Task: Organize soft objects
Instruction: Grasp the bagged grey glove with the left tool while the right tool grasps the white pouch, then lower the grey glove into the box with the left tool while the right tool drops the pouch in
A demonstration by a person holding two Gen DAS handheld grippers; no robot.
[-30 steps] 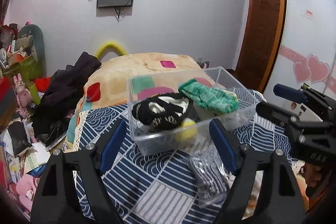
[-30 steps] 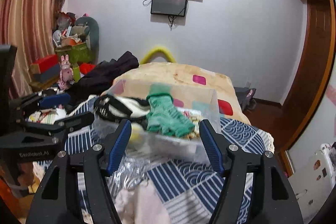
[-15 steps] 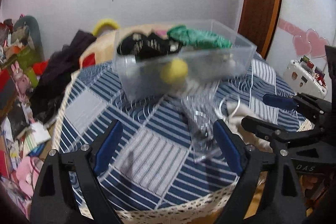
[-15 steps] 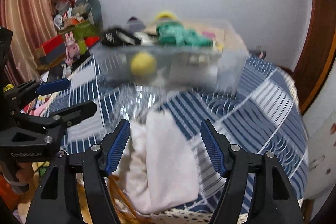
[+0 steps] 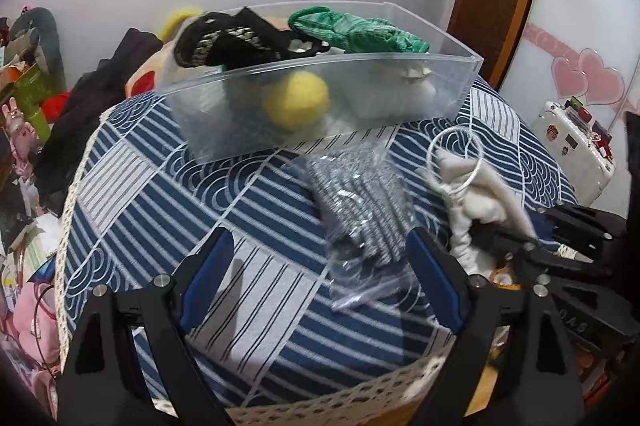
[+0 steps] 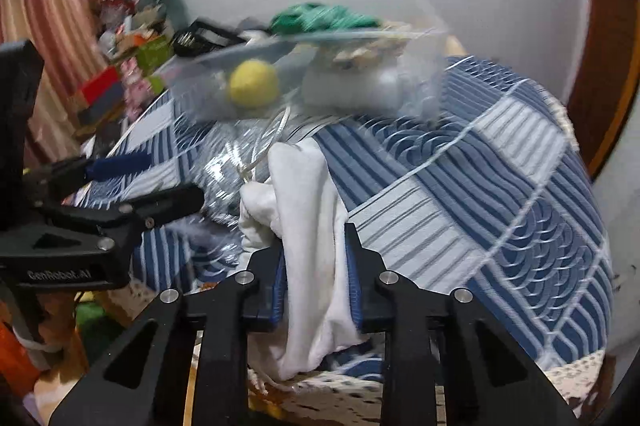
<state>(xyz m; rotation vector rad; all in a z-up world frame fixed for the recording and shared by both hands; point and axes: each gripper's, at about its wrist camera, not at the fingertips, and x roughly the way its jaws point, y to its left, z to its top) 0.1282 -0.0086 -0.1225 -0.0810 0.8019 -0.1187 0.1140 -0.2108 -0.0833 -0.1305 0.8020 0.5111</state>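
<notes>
Desk (image 5: 132, 194) with blue-white patterned cloth. On it: clear plastic bin (image 5: 320, 106) at back, bagged grey item (image 5: 360, 210) in front, white cloth (image 5: 476, 198) just right, overhanging the near edge.

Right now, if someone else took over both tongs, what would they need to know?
Right tongs: shut on the white cloth pouch at the near edge of the table; pouch not yet lifted clear.
Left tongs: open, holding nothing, fingers either side of the bagged grey item, which lies on the blue patterned tablecloth.
Clear bin: farther back on the table, already holding a yellow ball, green knit piece and black patterned piece.
Left to do: move the pouch into the bin, then probably the bagged item.
</notes>
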